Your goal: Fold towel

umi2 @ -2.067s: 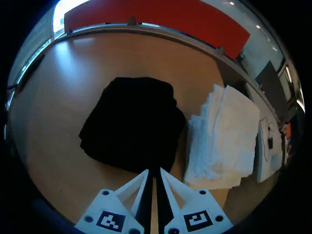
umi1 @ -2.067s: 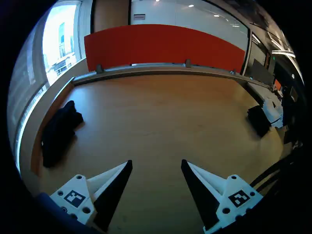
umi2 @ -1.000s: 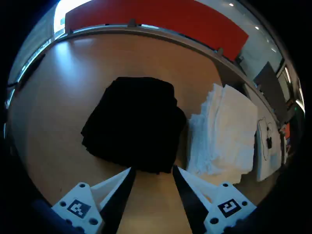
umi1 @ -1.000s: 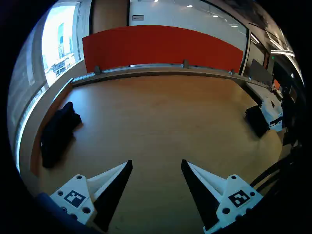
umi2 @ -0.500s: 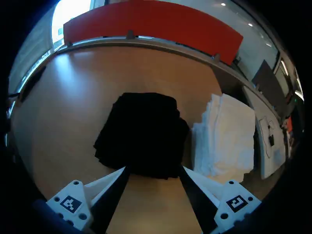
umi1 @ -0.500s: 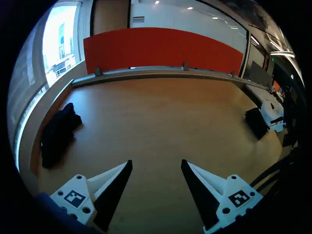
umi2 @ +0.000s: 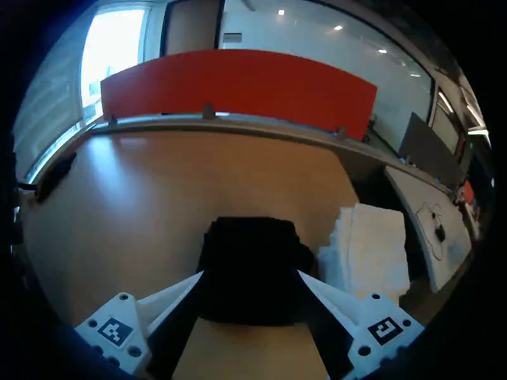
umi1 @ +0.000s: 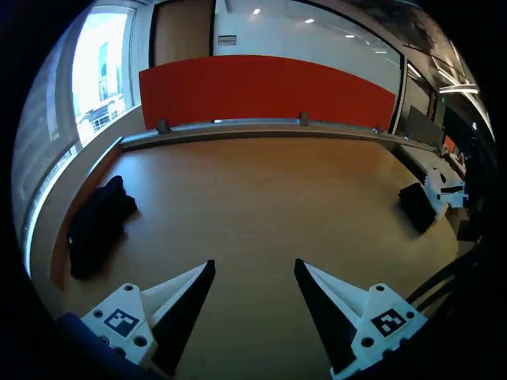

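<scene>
Right gripper [umi2: 250, 275]: was held spread, nothing clamped.
Left gripper [umi1: 253, 263]: was held spread over light-brown wooden table [umi1: 266, 190].
Black folded towel stack [umi2: 250, 244]: laid on table, dead ahead between right fingers; right gripper judged nearer.

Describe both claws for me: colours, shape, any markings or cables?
Both look alike. The left claw and right claw each have two white plastic wedge fingers that taper to points, with black inner faces. Each finger carries a square black-and-white marker near its base, with small screw holes around it. Dark cables run beside the left one.
</scene>
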Motion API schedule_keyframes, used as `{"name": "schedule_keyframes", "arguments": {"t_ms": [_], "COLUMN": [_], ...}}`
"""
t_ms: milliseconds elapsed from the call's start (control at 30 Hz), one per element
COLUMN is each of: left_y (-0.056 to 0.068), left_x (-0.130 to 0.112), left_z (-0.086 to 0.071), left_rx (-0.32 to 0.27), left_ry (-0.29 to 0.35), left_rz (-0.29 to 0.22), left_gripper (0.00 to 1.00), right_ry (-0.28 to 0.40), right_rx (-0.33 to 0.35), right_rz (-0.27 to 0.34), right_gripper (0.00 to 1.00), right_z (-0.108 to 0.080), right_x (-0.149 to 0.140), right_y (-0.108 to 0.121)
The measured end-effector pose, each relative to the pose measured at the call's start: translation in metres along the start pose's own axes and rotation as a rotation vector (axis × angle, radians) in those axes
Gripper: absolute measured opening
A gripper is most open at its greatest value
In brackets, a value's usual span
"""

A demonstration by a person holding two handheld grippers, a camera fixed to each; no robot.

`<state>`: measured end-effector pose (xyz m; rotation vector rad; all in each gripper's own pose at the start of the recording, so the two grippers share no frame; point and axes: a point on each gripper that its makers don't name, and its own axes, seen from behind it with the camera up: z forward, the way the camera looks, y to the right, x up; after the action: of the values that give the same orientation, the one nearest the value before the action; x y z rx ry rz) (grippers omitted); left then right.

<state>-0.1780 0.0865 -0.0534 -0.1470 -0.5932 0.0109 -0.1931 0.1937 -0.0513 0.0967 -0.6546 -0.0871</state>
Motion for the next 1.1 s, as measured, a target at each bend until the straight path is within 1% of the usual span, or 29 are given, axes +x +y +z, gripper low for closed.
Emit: {"name": "schedule_keyframes", "arguments": {"t_ms": [100, 200, 400, 567, 700, 867, 1100], "left_y": [0.0, -0.001, -0.001, -0.002, -0.006, -0.01, -0.016], "left_x": [0.004, 0.007, 0.017, 0.027, 0.037, 0.05, 0.075], "left_z": [0.0, 0.0, 0.002, 0.003, 0.006, 0.008, 0.01], "left_rx": [0.002, 0.008, 0.013, 0.015, 0.033, 0.044, 0.054], "left_ry": [0.013, 0.029, 0.059, 0.091, 0.125, 0.167, 0.268], "left_rz": [0.0, -0.004, -0.011, -0.019, -0.022, -0.033, -0.04], "left_gripper": [0.93, 0.93, 0.93, 0.93, 0.93, 0.93, 0.93], "right_ry": [0.063, 0.101, 0.141, 0.182, 0.222, 0.262, 0.324], "right_rx": [-0.013, -0.02, -0.029, -0.031, -0.034, -0.036, -0.055], "right_rz": [0.013, 0.022, 0.032, 0.053, 0.073, 0.08, 0.076], "right_gripper": [0.94, 0.94, 0.94, 0.94, 0.94, 0.94, 0.95], "right_z": [-0.003, -0.003, -0.002, -0.004, -0.007, -0.009, -0.01], "right_x": [0.016, 0.026, 0.035, 0.049, 0.062, 0.076, 0.101], "right_y": [-0.007, -0.013, -0.021, -0.027, -0.032, -0.04, -0.053]}}
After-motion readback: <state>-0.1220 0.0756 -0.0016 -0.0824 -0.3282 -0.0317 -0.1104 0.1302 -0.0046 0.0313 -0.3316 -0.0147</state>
